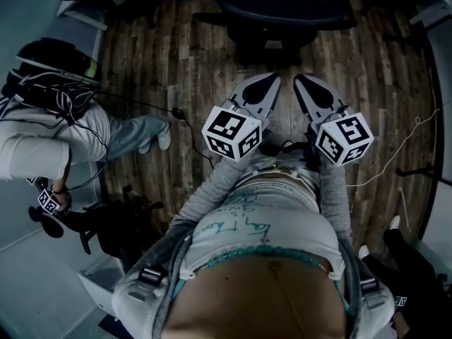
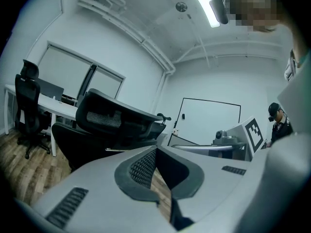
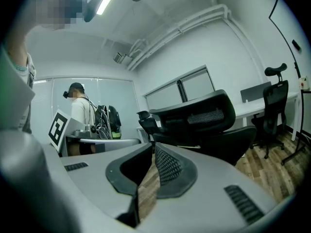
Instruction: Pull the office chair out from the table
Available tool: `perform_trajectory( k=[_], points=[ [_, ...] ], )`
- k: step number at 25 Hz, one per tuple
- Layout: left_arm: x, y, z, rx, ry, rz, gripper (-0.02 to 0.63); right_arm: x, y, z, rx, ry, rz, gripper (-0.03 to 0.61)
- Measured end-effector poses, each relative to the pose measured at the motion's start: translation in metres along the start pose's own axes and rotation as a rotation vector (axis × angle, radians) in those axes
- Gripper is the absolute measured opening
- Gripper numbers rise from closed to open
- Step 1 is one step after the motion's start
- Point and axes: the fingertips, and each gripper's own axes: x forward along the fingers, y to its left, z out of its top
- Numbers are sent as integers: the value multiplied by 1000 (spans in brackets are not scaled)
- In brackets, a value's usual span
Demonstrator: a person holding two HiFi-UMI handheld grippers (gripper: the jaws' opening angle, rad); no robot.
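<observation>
**A:** Head view first, from the near part: how are the hands placed?

**B:** Both are held close in front of the person's belly, side by side. The left gripper and the right gripper point to 12 o'clock, with the tips leaning a little toward each other. In each gripper view the jaws are pressed together and hold nothing. Only the wooden floor shows past them.

**A:** And the office chair?

**B:** The office chair stands at 12 o'clock, apart from both grippers, and its backrest faces the person. The white table lies behind it, toward 10 o'clock. I cannot tell how far the seat is under the table. The scene fits a chair that waits to be drawn and also one that is already drawn out.

**A:** If pulling is needed, how to do it well?

**B:** In my judgement, the jaws should open and take the top edge of the backrest on both sides. Then pull evenly and straight toward 6 o'clock, so that the chair rolls without turning.
</observation>
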Motion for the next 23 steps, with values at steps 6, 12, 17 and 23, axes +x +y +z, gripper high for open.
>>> perform_trajectory(
  k=[6,12,17,23],
  points=[
    [0,11,3,-3,-2,-3,11,12,3,2,5,2,7,32],
    [-4,4,7,2,-10,1,11,7,10,3,-12,12,20,32],
    [-4,14,7,-11,-7,0,11,15,11,4,-18,24,20,32],
    [-8,10,4,-12,-10,0,11,10,12,0,-18,32,15,32]
  ],
)
